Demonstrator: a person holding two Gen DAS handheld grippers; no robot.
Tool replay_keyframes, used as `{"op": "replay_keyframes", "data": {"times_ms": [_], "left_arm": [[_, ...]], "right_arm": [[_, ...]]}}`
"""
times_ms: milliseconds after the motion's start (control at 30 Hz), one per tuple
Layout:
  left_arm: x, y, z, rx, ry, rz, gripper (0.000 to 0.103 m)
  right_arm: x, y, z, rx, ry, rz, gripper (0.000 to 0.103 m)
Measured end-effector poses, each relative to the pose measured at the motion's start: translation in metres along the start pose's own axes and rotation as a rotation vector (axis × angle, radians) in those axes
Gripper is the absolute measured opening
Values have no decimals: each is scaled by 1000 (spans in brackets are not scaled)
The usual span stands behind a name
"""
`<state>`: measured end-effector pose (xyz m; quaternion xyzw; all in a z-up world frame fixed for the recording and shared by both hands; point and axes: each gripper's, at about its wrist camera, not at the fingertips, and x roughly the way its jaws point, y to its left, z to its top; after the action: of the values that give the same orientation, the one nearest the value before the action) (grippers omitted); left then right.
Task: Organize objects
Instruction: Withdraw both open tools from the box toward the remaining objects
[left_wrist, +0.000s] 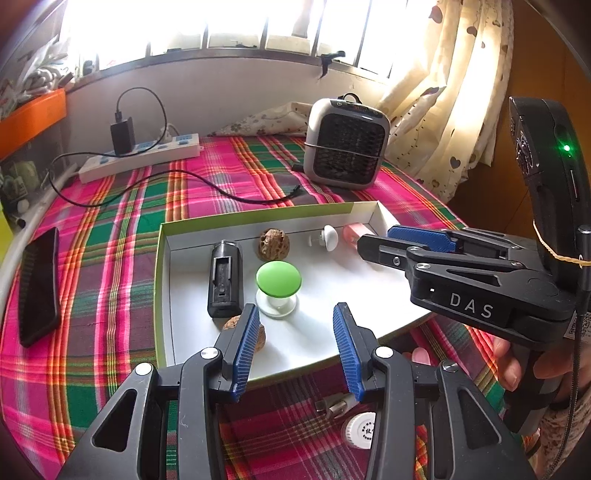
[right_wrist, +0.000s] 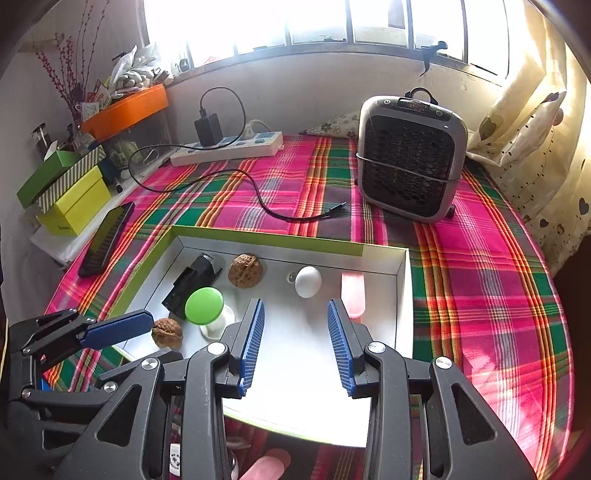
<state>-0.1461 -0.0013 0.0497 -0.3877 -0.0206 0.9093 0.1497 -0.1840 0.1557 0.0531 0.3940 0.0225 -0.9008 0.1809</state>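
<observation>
grippers first: my left gripper (left_wrist: 291, 347) hangs wide open over the near edge of the tray (left_wrist: 159, 266), holding nothing, and my right gripper (right_wrist: 295, 347) is just as wide open and empty over the tray's bare middle. inside the tray i see a walnut (right_wrist: 167, 332) nearest, then a green knob (left_wrist: 279, 277) beside a black block (left_wrist: 224, 282), and along the far wall a second walnut (right_wrist: 245, 270), a white knob (right_wrist: 308, 281) and a pink piece (right_wrist: 352, 295). beyond, on the plaid cloth (right_wrist: 480, 277), stand a small heater (right_wrist: 410, 158) and a power strip (right_wrist: 227, 149).
</observation>
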Motion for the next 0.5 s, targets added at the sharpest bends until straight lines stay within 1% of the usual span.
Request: {"op": "replay_keyframes", "data": {"times_ms": [100, 200, 267, 500], "left_arm": [[-4, -1, -4, -1, -4, 2, 40], [-10, -4, -8, 8, -15, 13, 40], [-14, -4, -10, 4, -23, 0, 40], [-24, -5, -19, -1, -35, -7, 40]], "right_arm": [[-7, 1, -5, 0, -14, -19, 37], [-13, 3, -10, 2, -25, -15, 37], [-18, 4, -15, 1, -34, -22, 37], [-30, 3, -30, 17, -51, -28, 37]]}}
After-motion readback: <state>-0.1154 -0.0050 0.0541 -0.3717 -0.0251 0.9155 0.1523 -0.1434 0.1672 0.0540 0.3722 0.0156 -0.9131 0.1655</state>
